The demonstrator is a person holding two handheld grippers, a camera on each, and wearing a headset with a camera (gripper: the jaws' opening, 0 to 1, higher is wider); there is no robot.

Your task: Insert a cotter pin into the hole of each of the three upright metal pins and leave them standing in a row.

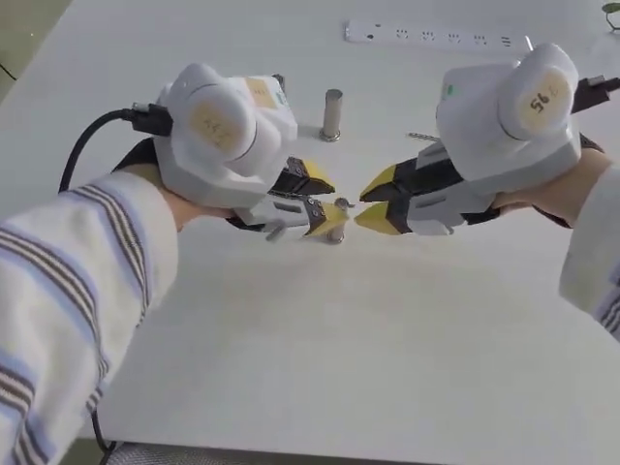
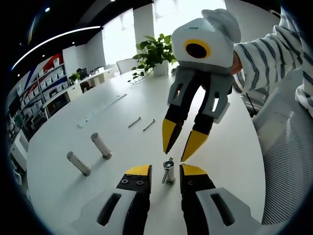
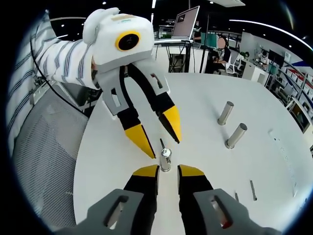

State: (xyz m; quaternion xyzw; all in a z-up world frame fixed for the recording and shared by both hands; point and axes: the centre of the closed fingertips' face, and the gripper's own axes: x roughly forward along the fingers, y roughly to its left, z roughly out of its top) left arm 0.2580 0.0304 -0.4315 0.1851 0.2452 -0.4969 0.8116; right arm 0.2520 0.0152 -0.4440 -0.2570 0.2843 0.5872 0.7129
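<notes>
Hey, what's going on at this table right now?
A person holds a gripper in each hand. The left gripper and right gripper, both open, flank one upright metal pin on the white table; a cotter pin seems to sit at its top. Two other pins stand nearby, with two loose cotter pins beyond.

Quick count: upright metal pins (image 2: 168,176) (image 2: 101,146) (image 2: 78,163) x3. Cotter pins x3, two lying loose (image 2: 134,122) (image 2: 149,125), one at nearest pin's top (image 2: 168,162). Left gripper (image 3: 164,147), right gripper (image 2: 175,154), so x2. Power strip (image 1: 436,37) x1.
</notes>
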